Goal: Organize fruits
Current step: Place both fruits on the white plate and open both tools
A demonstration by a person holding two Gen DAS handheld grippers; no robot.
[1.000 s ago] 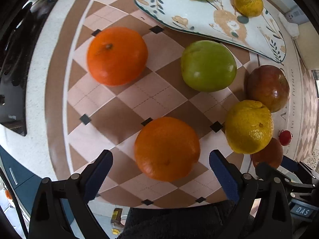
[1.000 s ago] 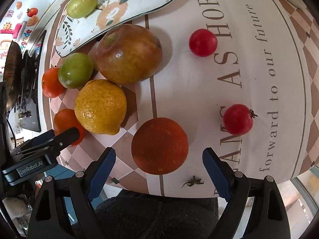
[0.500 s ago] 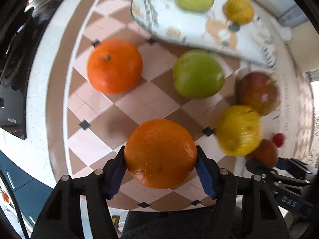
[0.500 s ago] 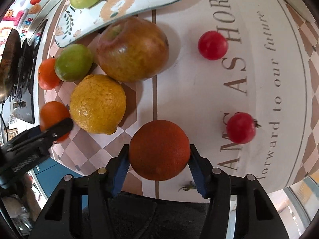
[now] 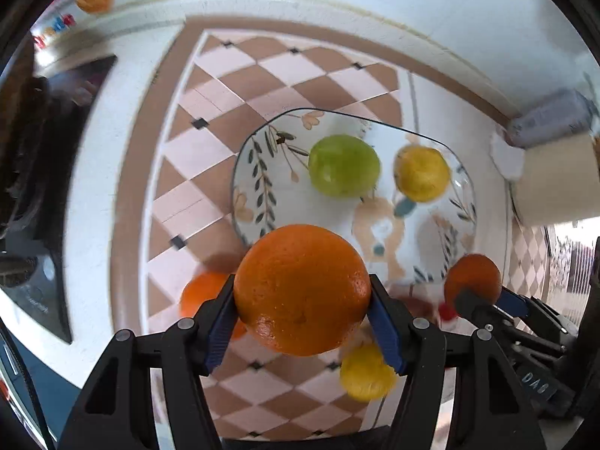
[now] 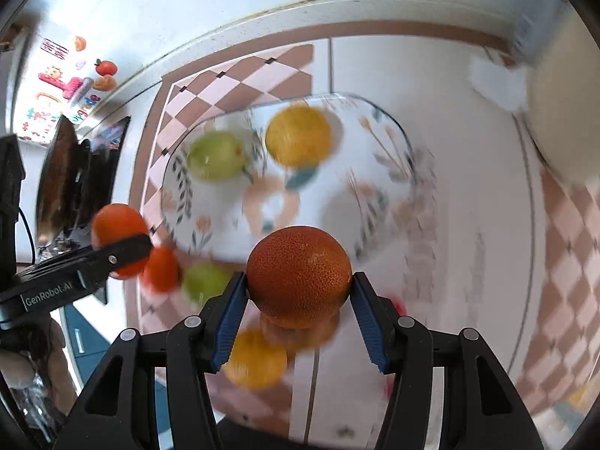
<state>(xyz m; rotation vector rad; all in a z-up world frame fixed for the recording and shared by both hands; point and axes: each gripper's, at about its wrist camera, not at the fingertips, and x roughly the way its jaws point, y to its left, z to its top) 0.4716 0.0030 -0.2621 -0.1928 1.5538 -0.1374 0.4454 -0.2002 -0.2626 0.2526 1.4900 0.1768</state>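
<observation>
**2 oranges carried toward the patterned plate**

Both grippers were in the carrying step, each holding 1 orange raised above the countertop, with the fruit apparently headed for the plate. The next move would call for bringing each orange down over a bare part of the plate, clear of the fruit already there, and parting the jaws only once it rests.

On the left, the left gripper [image 5: 302,313] was clenched on a bright orange [image 5: 302,288], its blue pads [image 5: 221,322] pressed against both sides of the fruit, opened only as wide as the orange itself. Below it on the checked countertop [image 5: 195,161] lay another orange [image 5: 202,294] and a yellow citrus [image 5: 365,375], both blurred.

Ahead sat the plate [image 5: 255,187], holding a green fruit [image 5: 343,165] and a small yellow fruit [image 5: 422,172] side by side.

On the right, the right gripper [image 6: 300,315] gripped a darker, mottled orange [image 6: 299,275] in the same way, jaws touching both flanks. The plate [image 6: 390,165] lay just beyond it. More loose fruit showed beneath, too blurred to count.
</observation>
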